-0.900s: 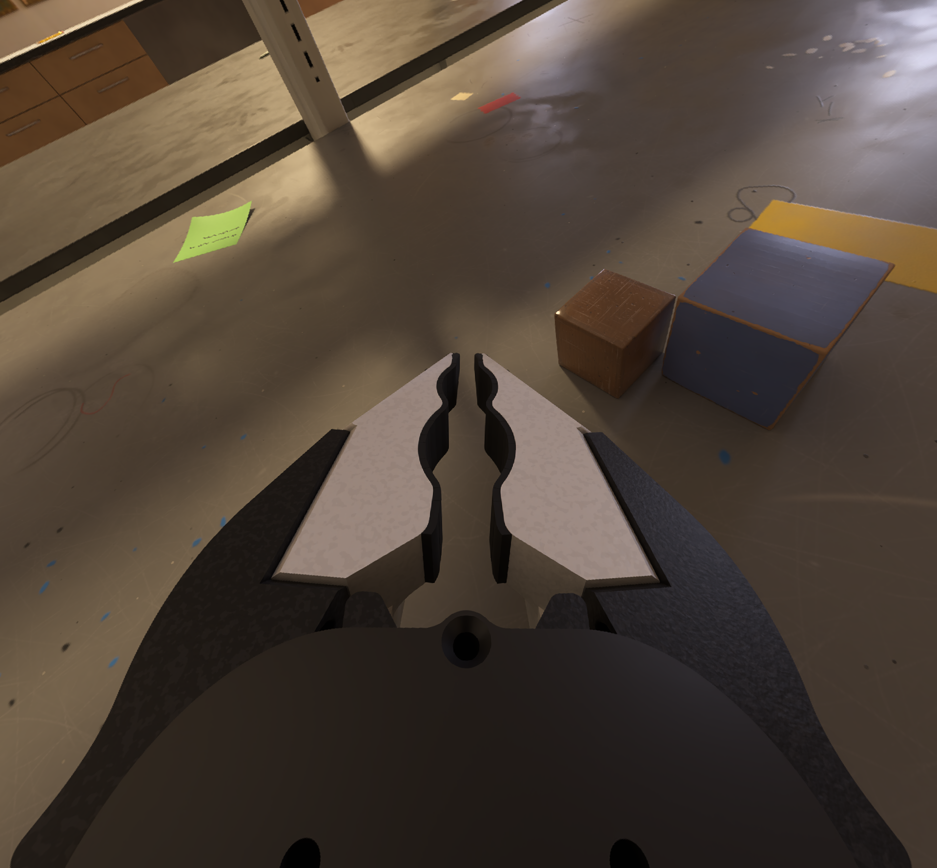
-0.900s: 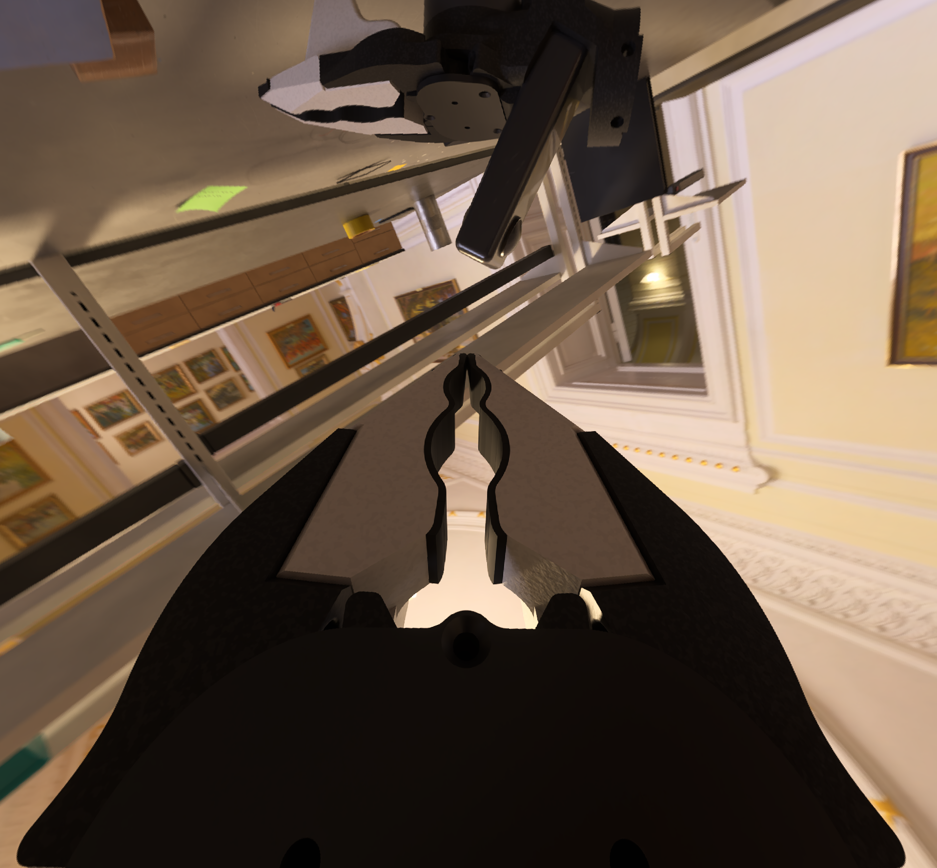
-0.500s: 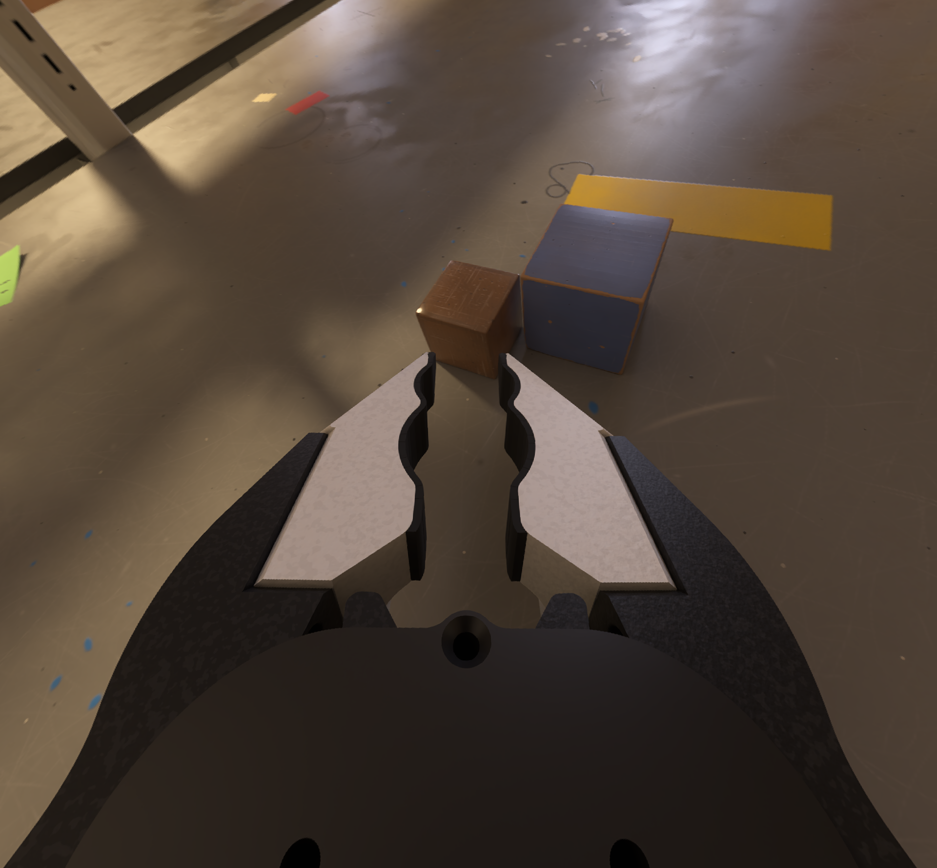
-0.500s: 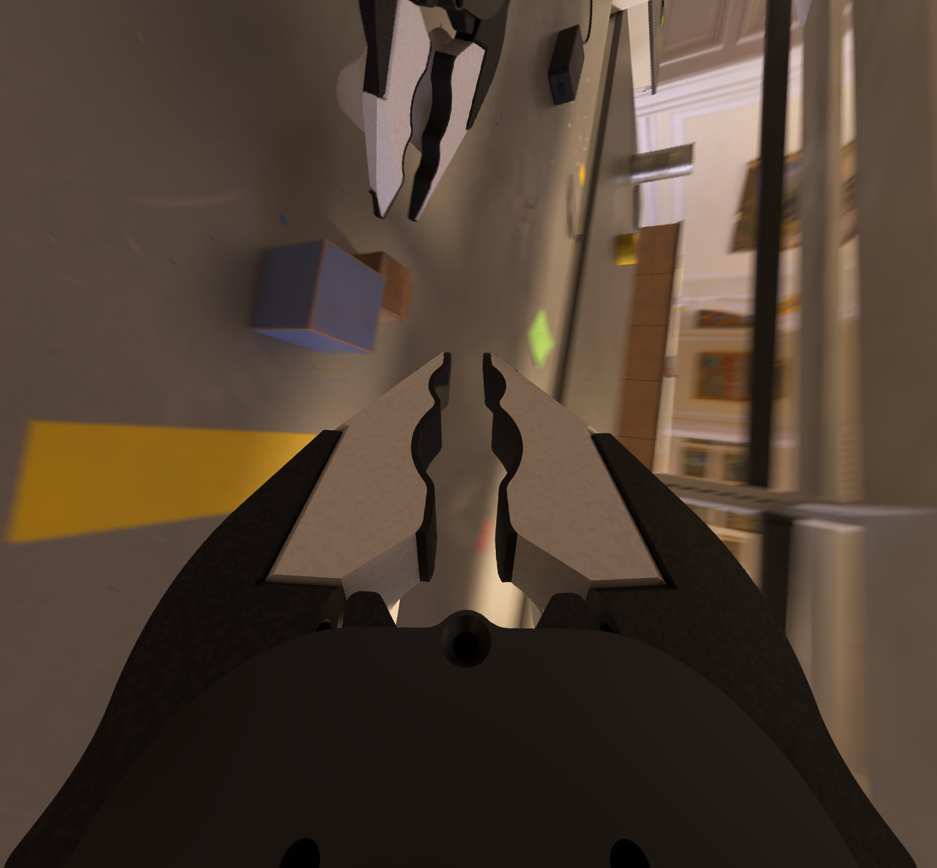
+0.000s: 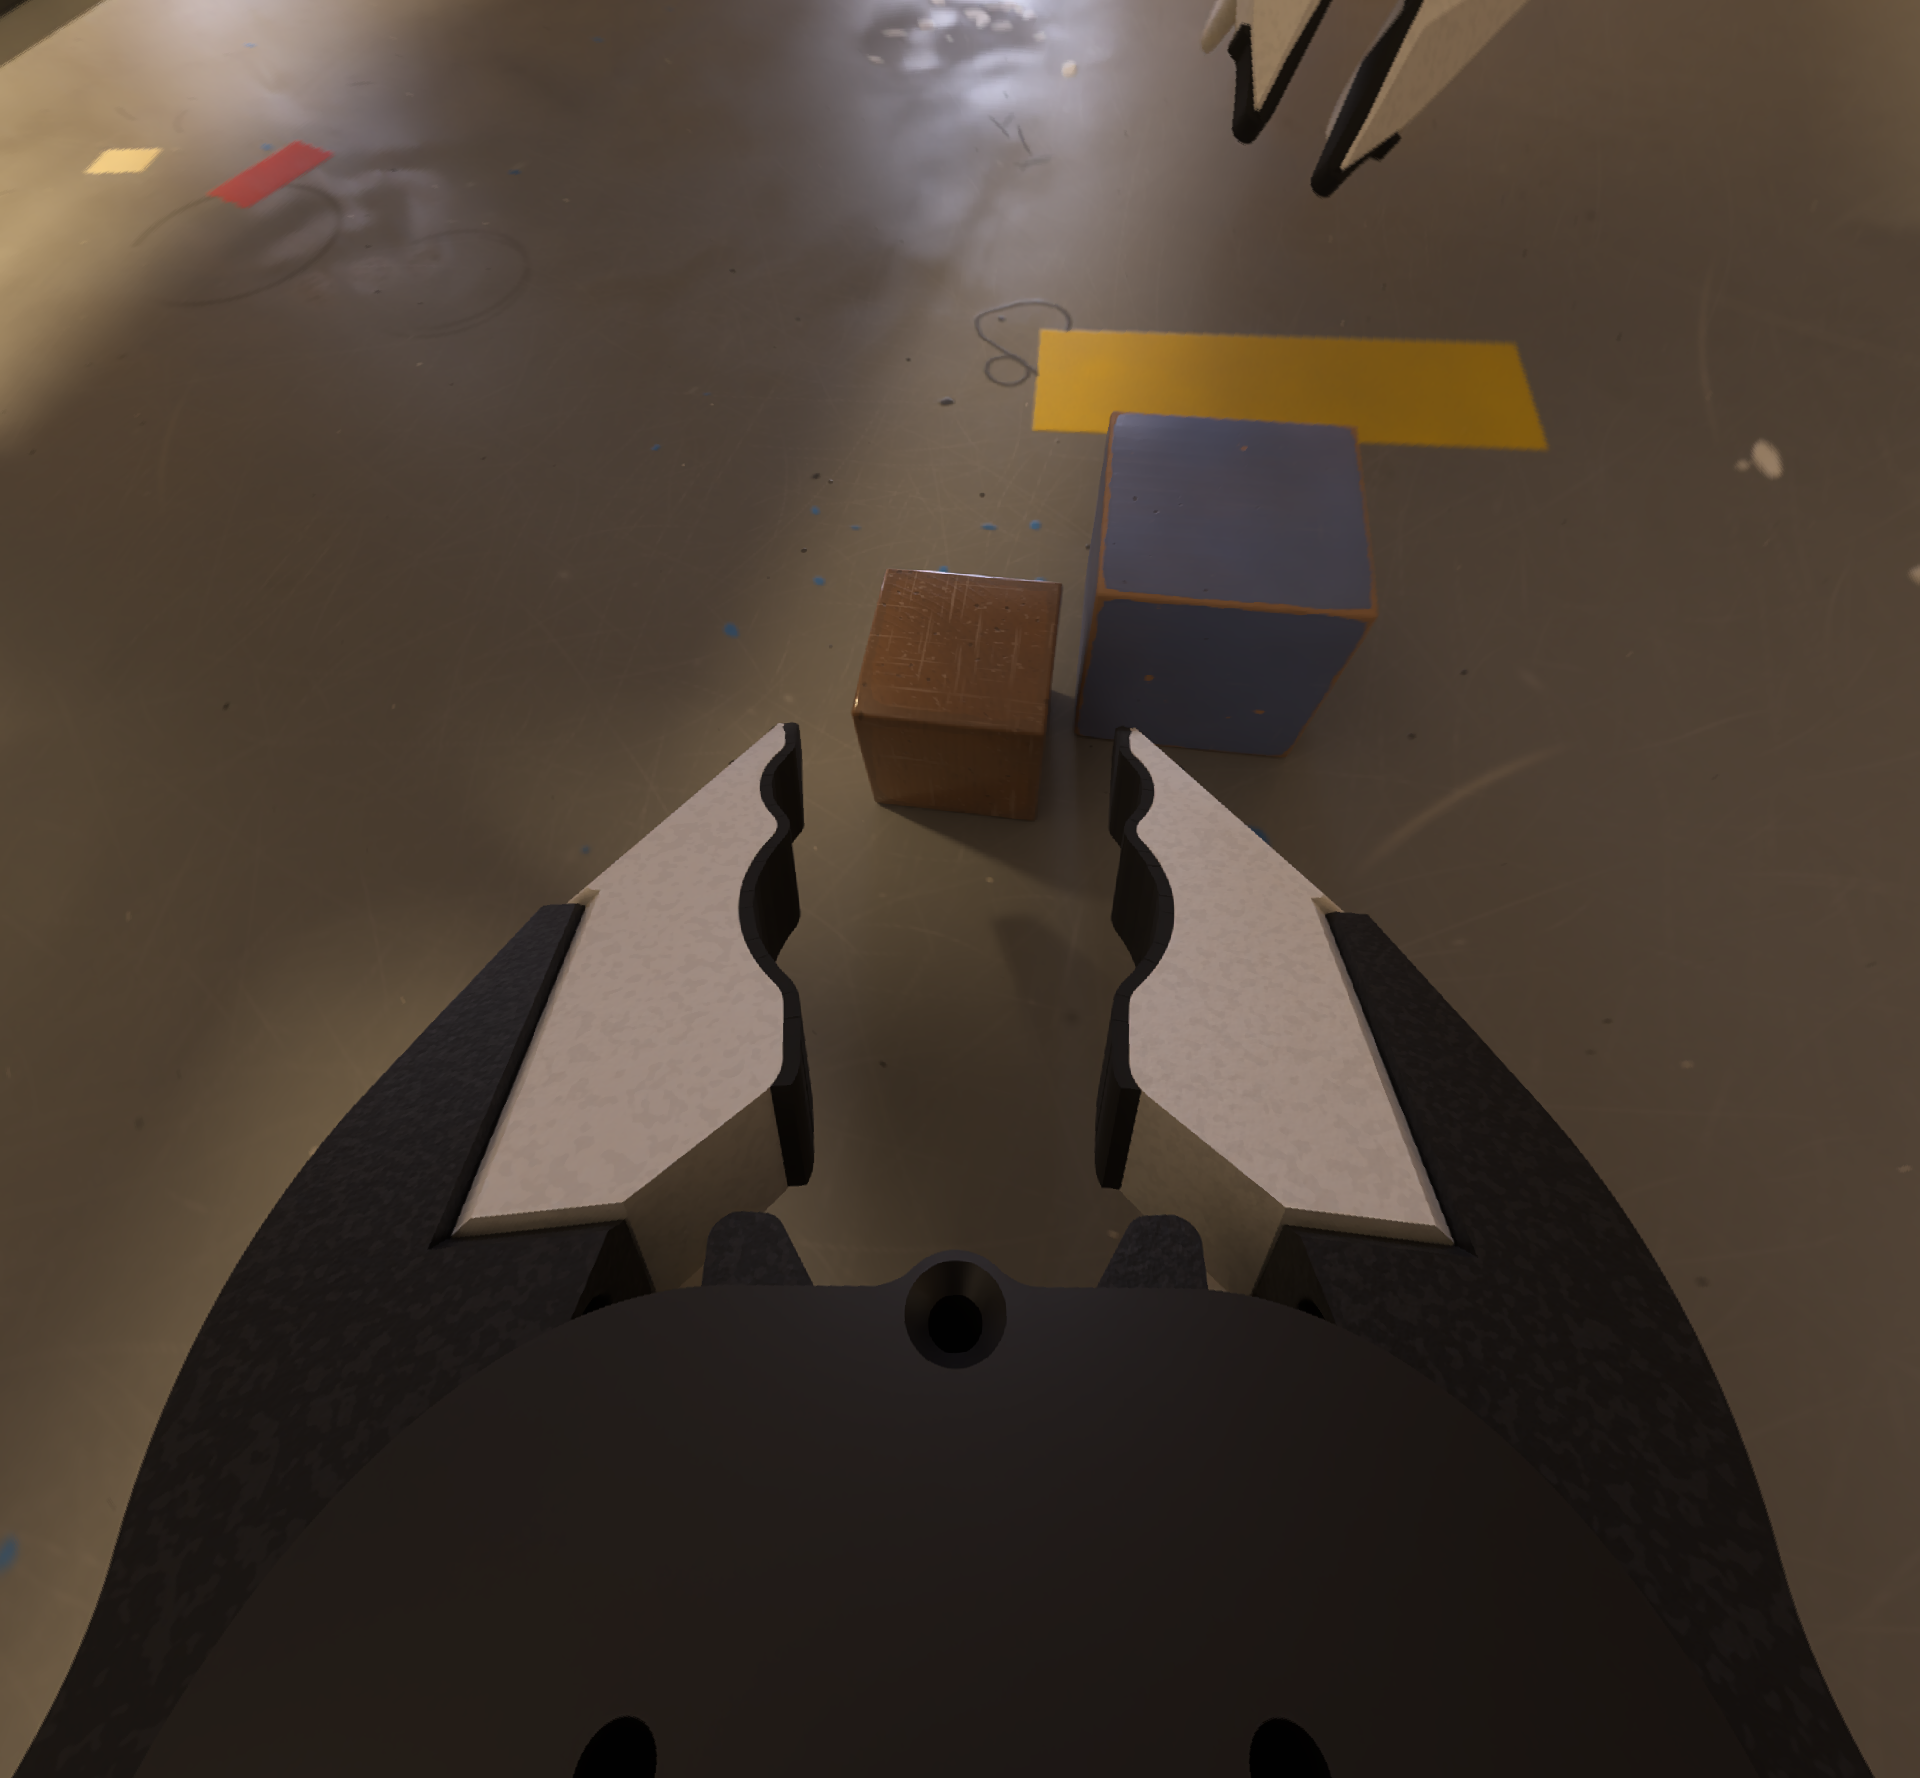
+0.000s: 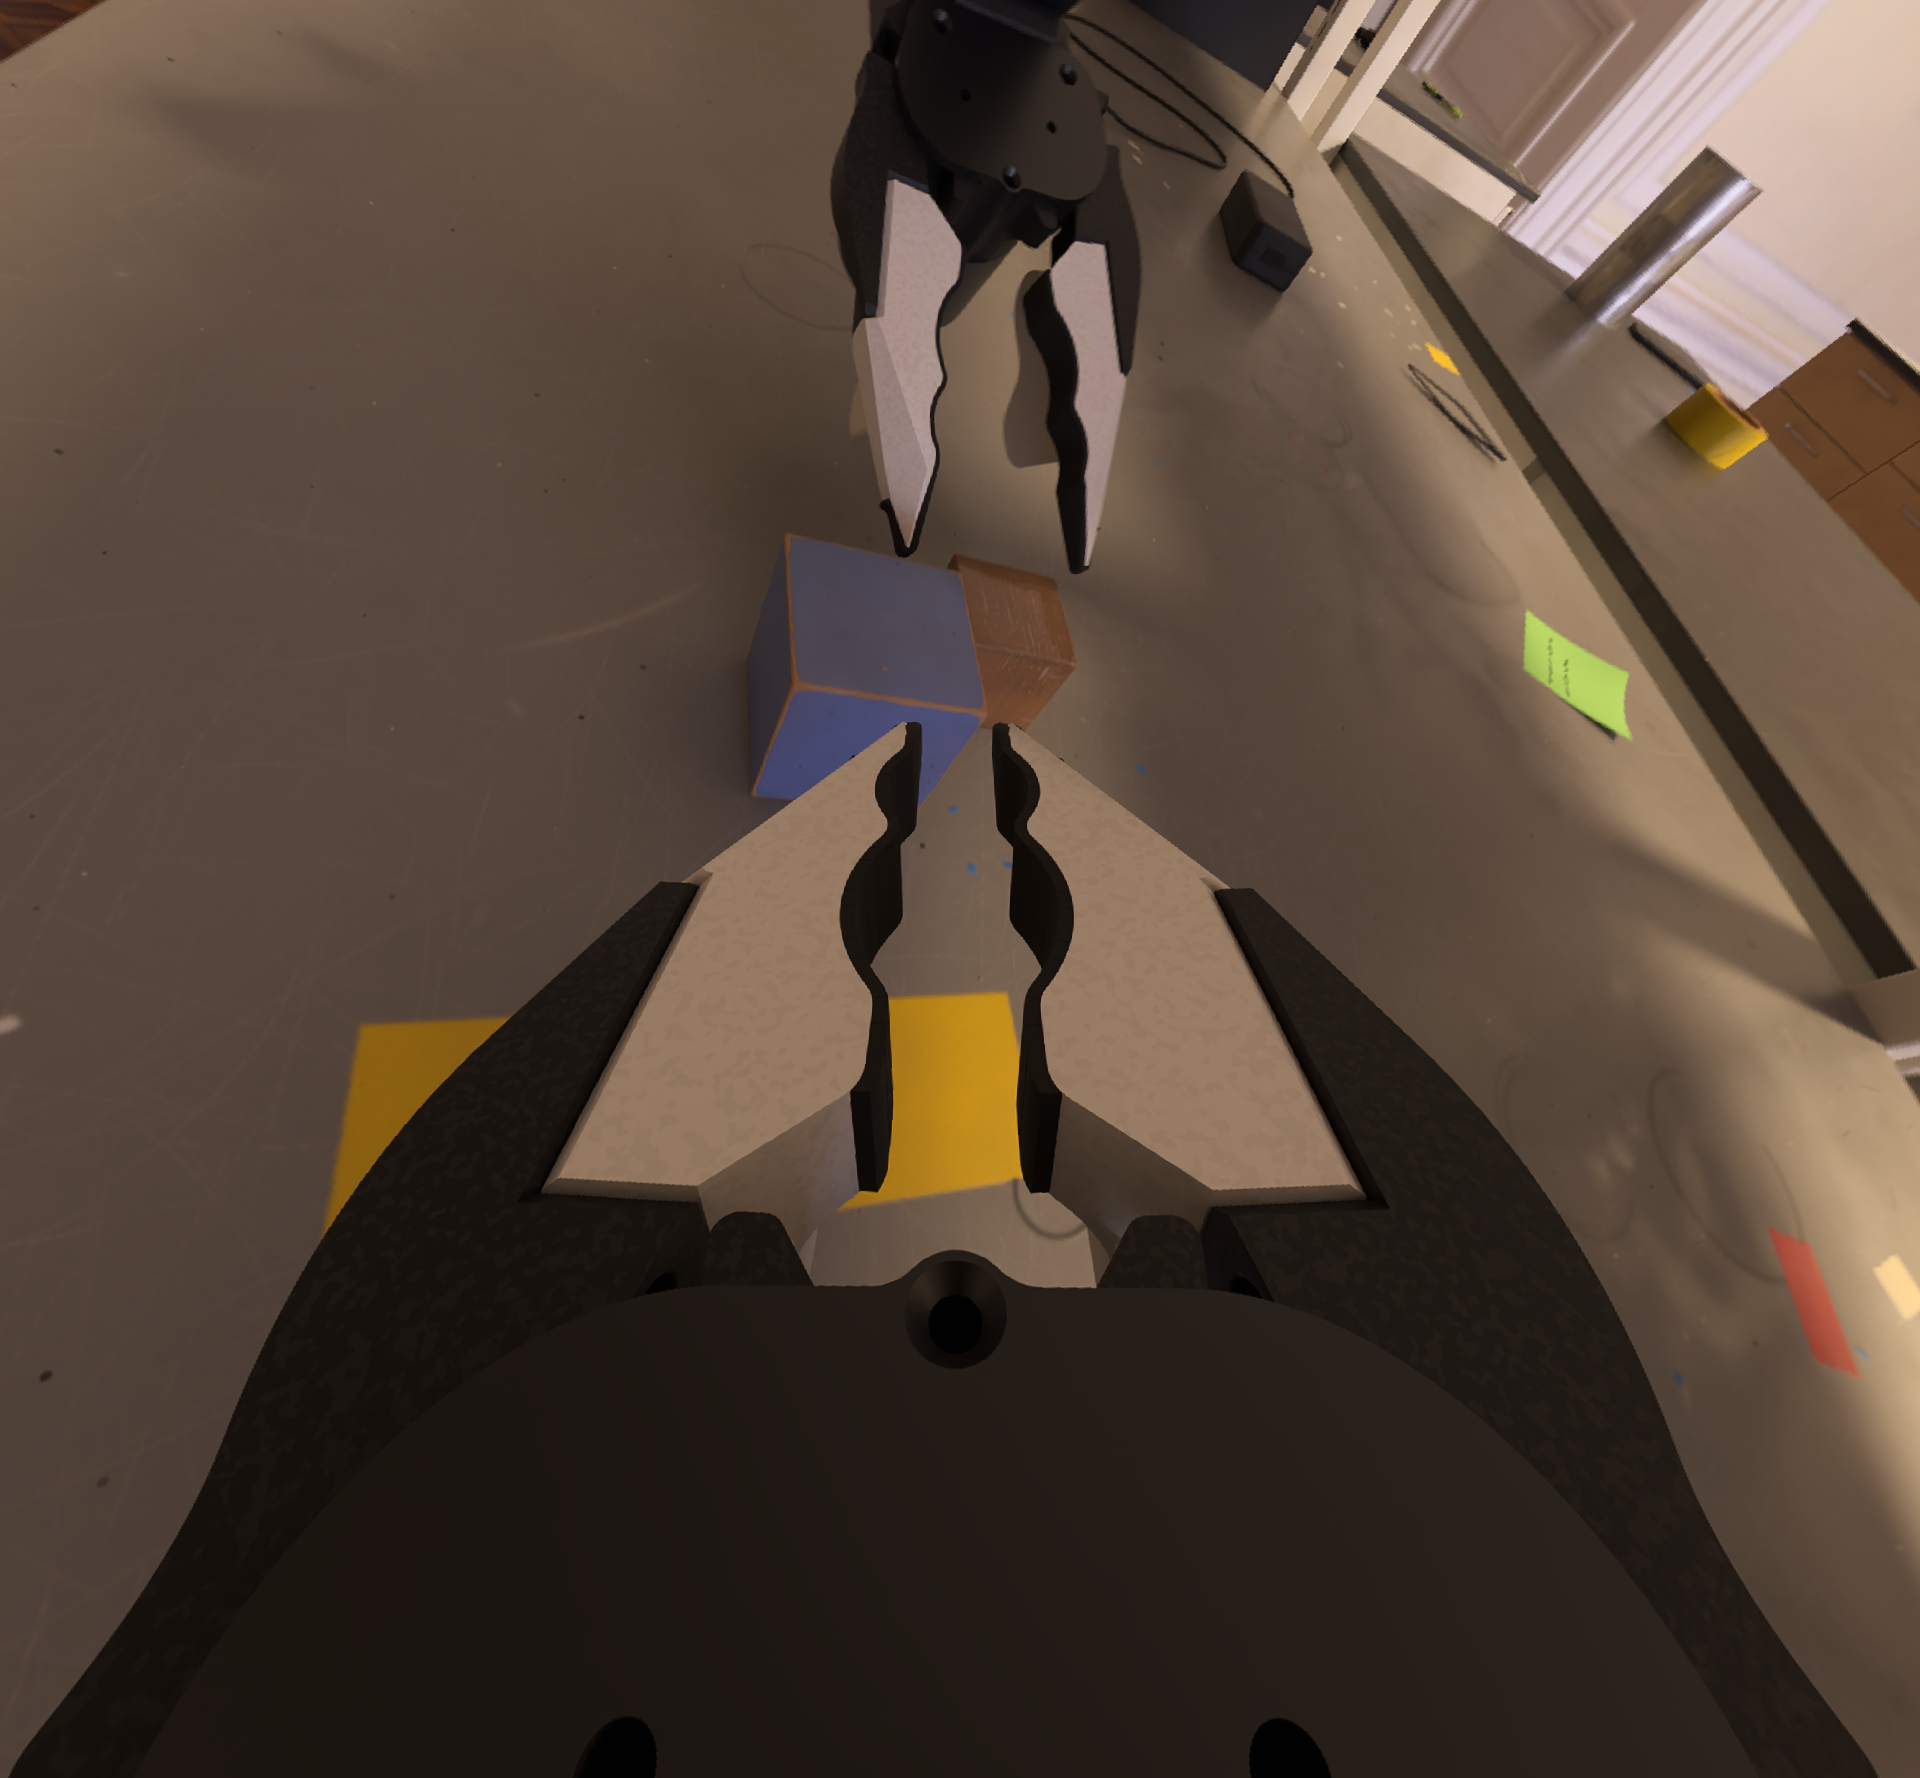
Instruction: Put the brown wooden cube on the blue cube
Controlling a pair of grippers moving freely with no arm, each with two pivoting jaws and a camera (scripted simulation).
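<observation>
The brown wooden cube (image 5: pixel 956 679) sits on the grey table just left of the larger blue cube (image 5: pixel 1226 585), with a thin gap between them. My left gripper (image 5: pixel 958 741) is wide open and empty, its fingertips just short of the brown cube and a little wider than it. From the far side, the right wrist view shows the left gripper (image 6: pixel 989 554) tilted down over the brown cube (image 6: pixel 1013 637), which is beside the blue cube (image 6: pixel 873 627). My right gripper (image 6: pixel 956 731) is narrowly open and empty, raised beyond the blue cube. It also shows at the top right of the left wrist view (image 5: pixel 1288 149).
A yellow tape patch (image 5: pixel 1288 388) lies on the table just behind the blue cube. A red tape strip (image 5: pixel 270 170) lies far left. A green note (image 6: pixel 1574 679), a small black box (image 6: pixel 1262 237) and a dark rail (image 6: pixel 1662 648) lie along one table edge.
My left gripper has opened wide and moved closer, lining up on the brown cube. My right gripper has swung round to face the cubes from the far side.
</observation>
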